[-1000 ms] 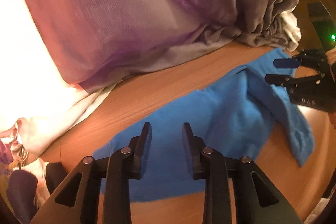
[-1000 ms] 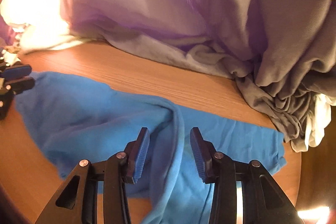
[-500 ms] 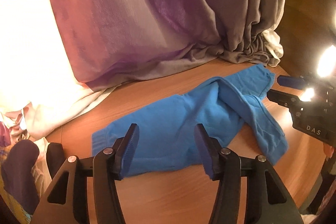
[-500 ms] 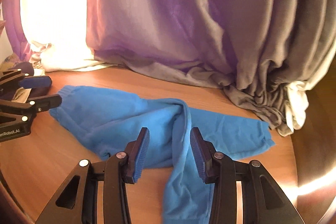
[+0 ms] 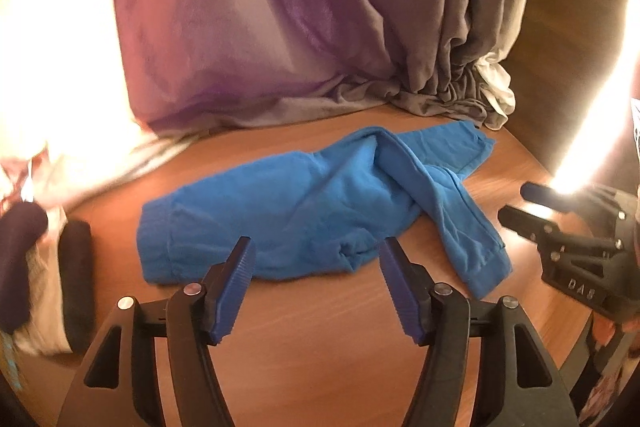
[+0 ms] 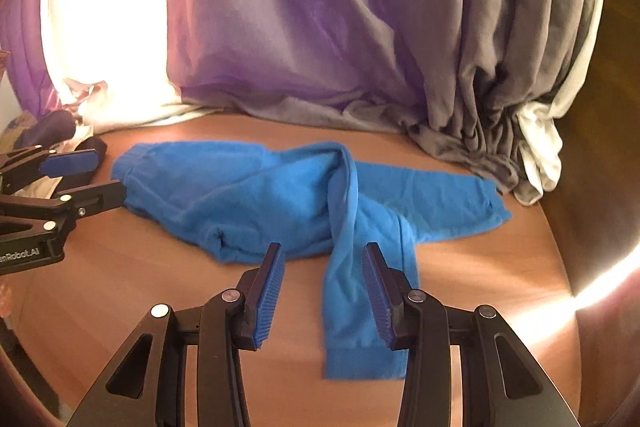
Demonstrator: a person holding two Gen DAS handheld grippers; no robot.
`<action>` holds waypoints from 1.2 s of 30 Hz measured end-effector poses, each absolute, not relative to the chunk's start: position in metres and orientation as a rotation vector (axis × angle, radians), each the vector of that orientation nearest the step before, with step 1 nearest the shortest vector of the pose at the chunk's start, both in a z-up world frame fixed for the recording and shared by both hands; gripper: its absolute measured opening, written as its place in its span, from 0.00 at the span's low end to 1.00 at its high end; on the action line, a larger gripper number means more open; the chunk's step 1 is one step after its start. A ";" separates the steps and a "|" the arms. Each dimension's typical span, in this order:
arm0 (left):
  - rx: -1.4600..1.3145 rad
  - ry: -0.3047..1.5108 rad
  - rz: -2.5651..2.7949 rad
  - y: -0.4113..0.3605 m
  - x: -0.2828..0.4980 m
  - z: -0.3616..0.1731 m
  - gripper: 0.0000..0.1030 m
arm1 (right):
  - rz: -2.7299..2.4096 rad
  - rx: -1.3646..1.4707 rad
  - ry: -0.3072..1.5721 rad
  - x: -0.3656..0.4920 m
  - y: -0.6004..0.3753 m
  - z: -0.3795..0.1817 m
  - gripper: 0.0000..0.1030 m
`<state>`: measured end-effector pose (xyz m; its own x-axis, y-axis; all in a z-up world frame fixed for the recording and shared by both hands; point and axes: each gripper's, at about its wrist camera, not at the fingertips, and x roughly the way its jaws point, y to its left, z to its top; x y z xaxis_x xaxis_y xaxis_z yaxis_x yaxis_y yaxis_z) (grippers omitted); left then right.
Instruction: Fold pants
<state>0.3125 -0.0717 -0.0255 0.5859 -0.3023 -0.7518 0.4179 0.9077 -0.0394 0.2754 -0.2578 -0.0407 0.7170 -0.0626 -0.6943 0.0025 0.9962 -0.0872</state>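
your left gripper point(image 5: 316, 273) hangs above the wooden table point(image 5: 320, 327) with its jaws spreading at this moment; nothing lies between the blue ribbed pads point(image 5: 236, 287), and they touch no cloth. from this view the near hem of the blue pants point(image 5: 304, 211) shows just beyond the fingertips.

your right gripper point(image 6: 324, 283) also hangs above the table point(image 6: 120, 287), its jaws parted at a moderate gap and clamped on nothing. one pant leg runs toward the camera and shows through the gap between the pads point(image 6: 270, 291), but it lies flat on the table below them.

the blue pants point(image 6: 248, 203) lie crumpled across the middle of the table: the waist end points to your left side, one leg stretches to the right, and the other leg is folded over and crosses toward you, its cuff nearest the table edge.

each gripper shows in the other's view, the right gripper point(image 5: 516, 203) at the right border, the left gripper point(image 6: 104, 175) at the left border near the waistband.

behind the pants a purple-grey curtain point(image 6: 320, 27) drapes onto the table. dark and pale garments point(image 5: 36, 267) are heaped at the left end of the table.
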 end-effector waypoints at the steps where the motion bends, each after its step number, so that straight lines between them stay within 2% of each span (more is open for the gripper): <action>1: 0.130 0.852 -0.410 -0.074 0.309 -0.030 0.63 | -0.029 -0.079 0.773 0.273 -0.260 -0.043 0.40; 16: 0.021 0.991 -0.270 -0.136 0.268 -0.100 0.64 | 0.154 -0.155 0.906 0.257 -0.291 -0.111 0.40; 28: 0.008 1.029 -0.184 -0.152 0.250 -0.131 0.64 | 0.261 -0.210 0.983 0.252 -0.301 -0.162 0.40; 36: 0.010 1.046 -0.165 -0.153 0.248 -0.138 0.64 | 0.264 -0.254 0.969 0.254 -0.295 -0.172 0.40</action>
<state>0.2479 -0.1530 -0.1378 0.4902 -0.1307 -0.8618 0.1404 0.9876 -0.0699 0.2543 -0.2949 -0.1717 0.5393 0.1071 -0.8353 -0.3317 0.9387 -0.0937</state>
